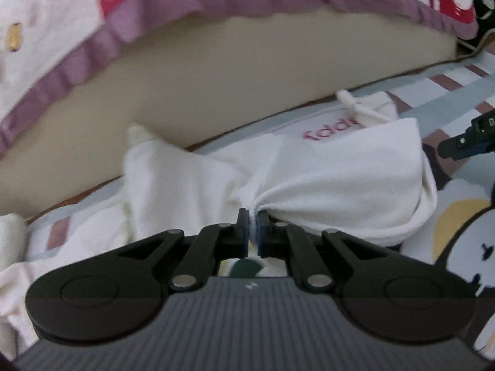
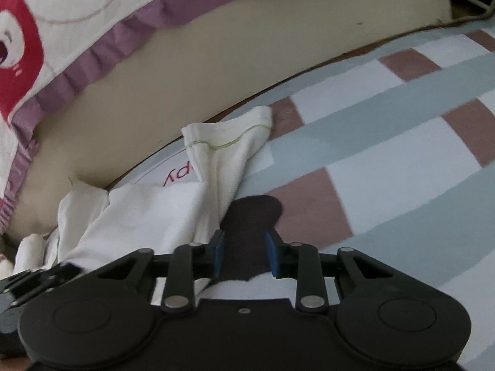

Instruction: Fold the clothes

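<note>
On a checked bedsheet (image 2: 386,142) beside a beige mattress edge (image 1: 216,71), the left tongs (image 1: 253,228) pinch a white garment (image 1: 324,182) fast — the right tongs (image 2: 244,255) hang half-open over the sheet, gripping nothing.

Beige mattress side (image 2: 191,71) walls off space ahead of me, frilled quilt (image 2: 92,9) overhanging it. Checked bedsheet (image 2: 402,142) to my right lies bare, free passage. White garment (image 1: 324,185) heaps across my left.

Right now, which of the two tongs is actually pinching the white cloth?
The left tongs: shut on a gathered bunch of the white cloth garment. The right tongs stand open beside it, gripping nothing.
</note>
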`<state>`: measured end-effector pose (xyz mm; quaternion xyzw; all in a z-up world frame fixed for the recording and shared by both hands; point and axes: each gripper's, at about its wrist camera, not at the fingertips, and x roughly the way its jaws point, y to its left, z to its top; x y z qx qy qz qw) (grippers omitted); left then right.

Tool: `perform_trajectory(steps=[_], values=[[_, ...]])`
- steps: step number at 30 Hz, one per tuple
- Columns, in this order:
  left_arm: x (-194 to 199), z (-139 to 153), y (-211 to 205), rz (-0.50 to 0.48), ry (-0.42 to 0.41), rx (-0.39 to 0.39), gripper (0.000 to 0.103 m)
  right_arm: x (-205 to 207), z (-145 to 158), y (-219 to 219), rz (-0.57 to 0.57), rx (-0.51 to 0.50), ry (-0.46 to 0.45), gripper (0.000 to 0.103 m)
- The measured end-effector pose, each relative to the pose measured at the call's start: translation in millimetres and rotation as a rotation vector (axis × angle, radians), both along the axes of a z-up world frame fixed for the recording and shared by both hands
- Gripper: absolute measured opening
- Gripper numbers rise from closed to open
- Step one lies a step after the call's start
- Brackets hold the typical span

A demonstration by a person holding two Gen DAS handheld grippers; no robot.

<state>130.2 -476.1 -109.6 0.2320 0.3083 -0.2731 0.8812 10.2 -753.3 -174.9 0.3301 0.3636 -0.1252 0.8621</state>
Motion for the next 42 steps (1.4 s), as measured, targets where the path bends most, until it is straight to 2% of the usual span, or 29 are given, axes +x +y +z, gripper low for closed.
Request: perform_trajectory(steps=[3,6,11,13,17,18,19,23,27,29,30,32,34,35,37,39,41,42], values=[[-2.1,1.1,13.6,0.035,-0.029,-0.015,0.004,8.6,-3.3,7.7,0.021,-0.03,-0.009,0.04],[-4.7,7.4,22.9,0.064,-0.037,-0.038,0.004,12.4,-5.2,14.2,0.024,-0.004,-0.022,0.041],[-12.8,22.2,26.9,0.006,-0.062,-0.026,0.004,22.9,0.7,26.7,0.056,-0.001,-0.069,0.05],[-15.9,26.8,24.5,-0.014,-0.063,-0.032,0.004,30.1,-0.7,30.3,0.067,0.016,-0.07,0.062],[-22.6,34.9,18.2,-0.045,-0.061,-0.05,0.004,40.0,-14.9,37.8,0.093,-0.01,-0.048,0.063],[-23.9,37.7,16.8,-0.053,-0.064,-0.059,0.004,40.6,-17.0,38.9,0.097,-0.023,-0.05,0.048],[-24.2,41.7,15.0,-0.059,-0.07,-0.073,0.004,39.3,-13.3,37.5,0.096,-0.038,-0.064,0.005],[-24.3,63.0,2.7,-0.084,-0.068,-0.143,0.004,31.8,4.2,31.0,0.083,-0.103,-0.117,0.003],[-25.7,83.3,-17.0,-0.134,-0.025,-0.203,0.004,-6.2,61.4,7.0,-0.052,-0.27,-0.172,0.003],[-25.7,85.3,-27.7,-0.158,0.033,-0.223,0.004,-26.2,89.2,-4.2,-0.118,-0.358,-0.193,0.003],[-25.4,82.6,-33.4,-0.169,0.077,-0.226,0.004,-38.0,98.3,-6.4,-0.14,-0.416,-0.169,0.003],[-24.6,64.4,-45.6,-0.179,0.198,-0.192,0.004,-50.3,97.3,-7.4,-0.144,-0.503,-0.032,0.003],[-25.6,42.7,-52.2,-0.168,0.291,-0.146,0.004,-50.4,69.4,-20.5,-0.103,-0.424,0.152,0.004],[-27.1,34.4,-52.7,-0.167,0.301,-0.122,0.004,-51.2,55.7,-29.2,-0.099,-0.333,0.216,0.004],[-29.6,19.1,-53.0,-0.17,0.319,-0.076,0.004,-57.8,41.8,-40.1,-0.106,-0.212,0.277,0.01],[-30.2,9.0,-49.7,-0.182,0.332,-0.043,0.005,-60.7,48.9,-42.4,-0.128,-0.256,0.29,0.012],[-30.5,0.8,-46.7,-0.188,0.348,-0.024,0.005,-62.2,57.4,-45.4,-0.144,-0.321,0.264,0.04],[-30.8,-2.6,-45.9,-0.19,0.352,-0.015,0.005,-61.9,59.9,-46.0,-0.138,-0.336,0.228,0.06]])
